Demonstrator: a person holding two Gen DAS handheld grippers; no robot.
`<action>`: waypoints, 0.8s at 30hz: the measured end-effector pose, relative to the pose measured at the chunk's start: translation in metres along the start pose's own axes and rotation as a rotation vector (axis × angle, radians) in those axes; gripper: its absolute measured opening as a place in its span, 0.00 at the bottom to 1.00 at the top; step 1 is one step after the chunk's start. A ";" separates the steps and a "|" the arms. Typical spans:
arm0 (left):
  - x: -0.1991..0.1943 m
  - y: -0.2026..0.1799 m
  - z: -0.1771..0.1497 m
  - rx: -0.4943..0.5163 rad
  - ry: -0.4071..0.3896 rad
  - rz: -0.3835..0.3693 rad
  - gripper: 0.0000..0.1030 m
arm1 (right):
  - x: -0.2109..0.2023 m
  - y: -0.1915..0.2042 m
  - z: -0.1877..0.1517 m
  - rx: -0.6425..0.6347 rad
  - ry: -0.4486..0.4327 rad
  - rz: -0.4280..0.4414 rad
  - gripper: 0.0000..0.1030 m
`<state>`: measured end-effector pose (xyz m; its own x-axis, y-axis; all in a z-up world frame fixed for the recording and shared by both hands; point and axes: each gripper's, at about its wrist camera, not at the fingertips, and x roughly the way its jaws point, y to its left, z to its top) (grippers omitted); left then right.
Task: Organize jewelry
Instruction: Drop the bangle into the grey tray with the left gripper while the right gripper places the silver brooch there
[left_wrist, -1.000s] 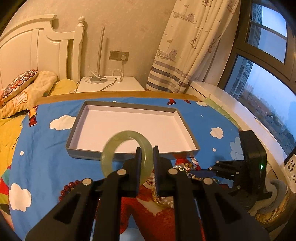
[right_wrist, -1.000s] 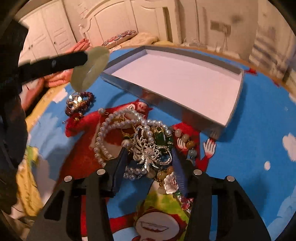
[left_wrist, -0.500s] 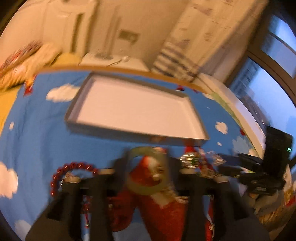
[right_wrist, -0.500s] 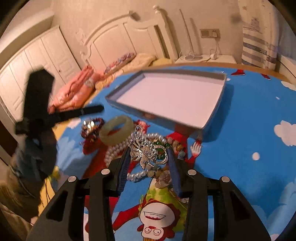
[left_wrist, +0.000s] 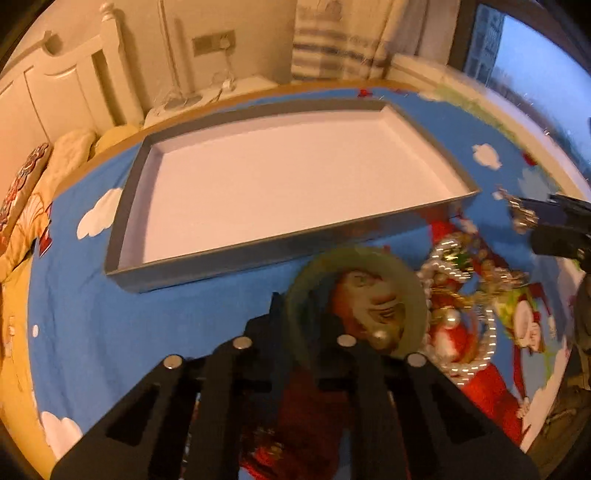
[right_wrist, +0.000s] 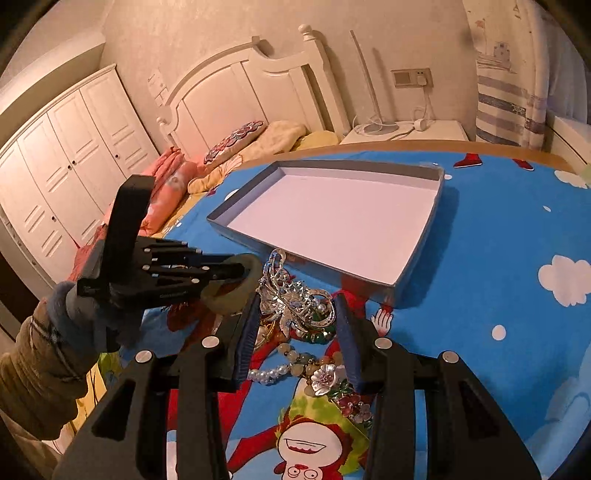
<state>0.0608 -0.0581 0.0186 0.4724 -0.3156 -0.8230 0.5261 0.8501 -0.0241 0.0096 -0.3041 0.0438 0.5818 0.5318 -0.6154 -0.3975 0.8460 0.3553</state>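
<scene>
My left gripper (left_wrist: 299, 314) is shut on a pale green jade bangle (left_wrist: 413, 295), held just above the blue cloth in front of the grey tray's near wall (left_wrist: 258, 254); it also shows in the right wrist view (right_wrist: 240, 275) with the bangle (right_wrist: 232, 295). My right gripper (right_wrist: 295, 317) holds a silver ornament (right_wrist: 291, 295) between its blue pads, lifted above a heap of pearls and beads (right_wrist: 303, 365). The tray (right_wrist: 417, 266) has nothing in it.
The jewelry heap (left_wrist: 458, 291) lies right of the bangle. The right gripper (left_wrist: 546, 221) shows at the right edge of the left wrist view. A bed with pillows (right_wrist: 236, 144), a nightstand (right_wrist: 406, 131) and a curtain (right_wrist: 509, 96) lie beyond the table.
My left gripper swung down and turned with the bangle, which went from upright to lying flatter near the cloth. My right gripper lifted the silver ornament off the heap.
</scene>
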 end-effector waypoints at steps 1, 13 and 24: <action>-0.005 -0.001 -0.004 -0.013 -0.026 -0.006 0.11 | -0.002 -0.001 0.001 0.005 -0.006 0.000 0.38; -0.046 0.031 0.003 -0.271 -0.198 -0.157 0.11 | 0.009 -0.001 0.021 0.019 -0.034 0.014 0.38; 0.001 0.068 0.068 -0.341 -0.173 -0.092 0.11 | 0.083 -0.035 0.072 0.075 0.025 -0.064 0.39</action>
<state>0.1453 -0.0291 0.0546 0.5622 -0.4386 -0.7011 0.3205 0.8971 -0.3042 0.1231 -0.2870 0.0314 0.5864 0.4759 -0.6554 -0.3051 0.8794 0.3656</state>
